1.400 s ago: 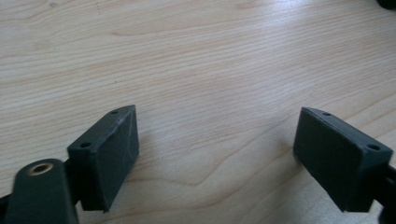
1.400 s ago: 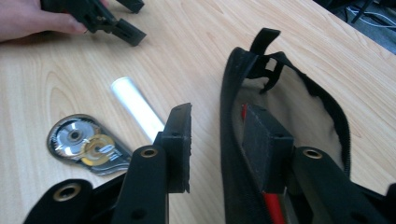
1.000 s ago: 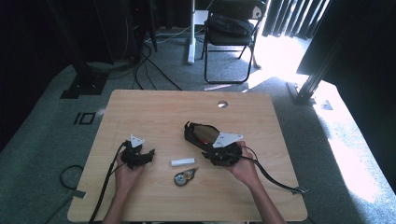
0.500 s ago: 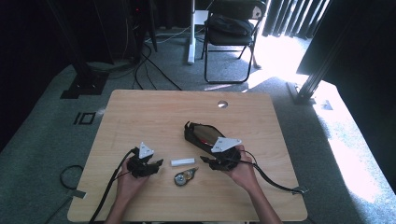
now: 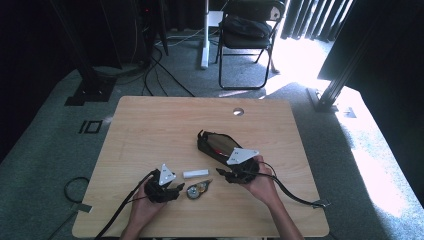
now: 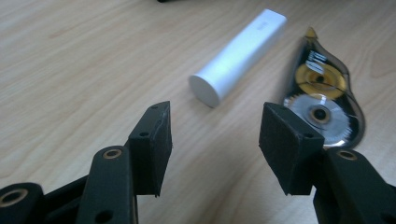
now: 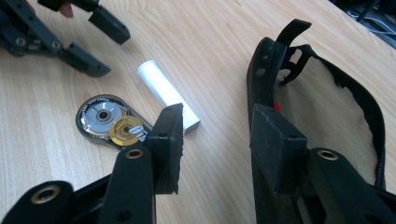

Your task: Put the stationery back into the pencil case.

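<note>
A white tube (image 5: 196, 173) lies on the wooden table (image 5: 165, 125), with a clear correction-tape dispenser (image 5: 198, 190) just in front of it. A black pouch (image 5: 218, 144) lies open behind my right hand. My left gripper (image 5: 176, 191) points at the dispenser from the left. Its jaws have just been opening and hold nothing (image 6: 215, 140); the tube (image 6: 238, 56) and dispenser (image 6: 322, 100) lie just ahead. My right gripper (image 5: 224, 175) is open too, its jaws just widening over bare table (image 7: 215, 144). Its right pad stands against the pouch's rim (image 7: 264, 65).
A cable hole (image 5: 238, 111) sits near the table's far edge. A black folding chair (image 5: 247, 35) and floor cables (image 5: 165, 65) stand beyond the table. Each gripper trails a cable (image 5: 295, 192) across the table's near side.
My left hand has moved right, up to the tape dispenser and the tube. The right hand, the pouch, the tube and the dispenser have kept their places.
</note>
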Action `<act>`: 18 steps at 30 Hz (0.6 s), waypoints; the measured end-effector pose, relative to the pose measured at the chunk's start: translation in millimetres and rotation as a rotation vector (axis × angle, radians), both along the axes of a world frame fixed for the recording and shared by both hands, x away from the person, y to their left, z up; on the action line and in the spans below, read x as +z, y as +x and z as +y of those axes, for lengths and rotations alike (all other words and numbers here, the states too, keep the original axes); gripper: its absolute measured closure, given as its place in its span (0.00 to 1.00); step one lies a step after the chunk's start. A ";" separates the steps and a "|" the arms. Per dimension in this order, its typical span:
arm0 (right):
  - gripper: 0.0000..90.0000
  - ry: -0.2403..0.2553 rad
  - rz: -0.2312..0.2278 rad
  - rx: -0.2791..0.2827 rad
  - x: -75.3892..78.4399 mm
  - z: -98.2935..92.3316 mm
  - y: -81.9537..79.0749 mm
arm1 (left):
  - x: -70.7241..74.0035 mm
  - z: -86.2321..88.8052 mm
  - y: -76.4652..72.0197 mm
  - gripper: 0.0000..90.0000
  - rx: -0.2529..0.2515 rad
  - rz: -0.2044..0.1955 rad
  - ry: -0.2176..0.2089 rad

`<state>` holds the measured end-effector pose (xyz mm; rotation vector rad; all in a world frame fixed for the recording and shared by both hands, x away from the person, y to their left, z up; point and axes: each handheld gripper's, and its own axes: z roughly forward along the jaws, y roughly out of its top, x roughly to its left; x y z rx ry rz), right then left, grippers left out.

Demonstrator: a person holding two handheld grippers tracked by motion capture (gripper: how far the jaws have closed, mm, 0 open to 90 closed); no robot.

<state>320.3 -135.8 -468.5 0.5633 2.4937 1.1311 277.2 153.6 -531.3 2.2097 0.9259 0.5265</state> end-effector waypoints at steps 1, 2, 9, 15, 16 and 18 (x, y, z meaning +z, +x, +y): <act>0.60 0.001 0.000 0.000 0.6 -0.4 -0.2 | -1.4 -1.3 -0.2 0.50 -0.002 0.004 0.007; 0.60 0.002 -0.003 0.000 1.3 -0.9 -0.1 | -2.7 -2.2 0.0 0.50 -0.004 0.012 0.008; 0.59 0.029 0.004 -0.010 1.8 -5.9 -0.3 | -9.1 -8.5 -0.6 0.50 -0.049 0.055 0.019; 0.58 0.015 0.007 -0.005 0.6 -7.0 -5.5 | -11.3 -15.2 -1.8 0.50 -0.081 0.059 0.030; 0.58 0.013 0.008 -0.005 0.5 -7.3 -6.4 | -11.2 -16.8 -1.9 0.50 -0.088 0.059 0.029; 0.58 0.010 0.013 -0.004 -0.7 -7.6 -8.6 | -11.2 -21.0 -2.2 0.50 -0.102 0.055 0.032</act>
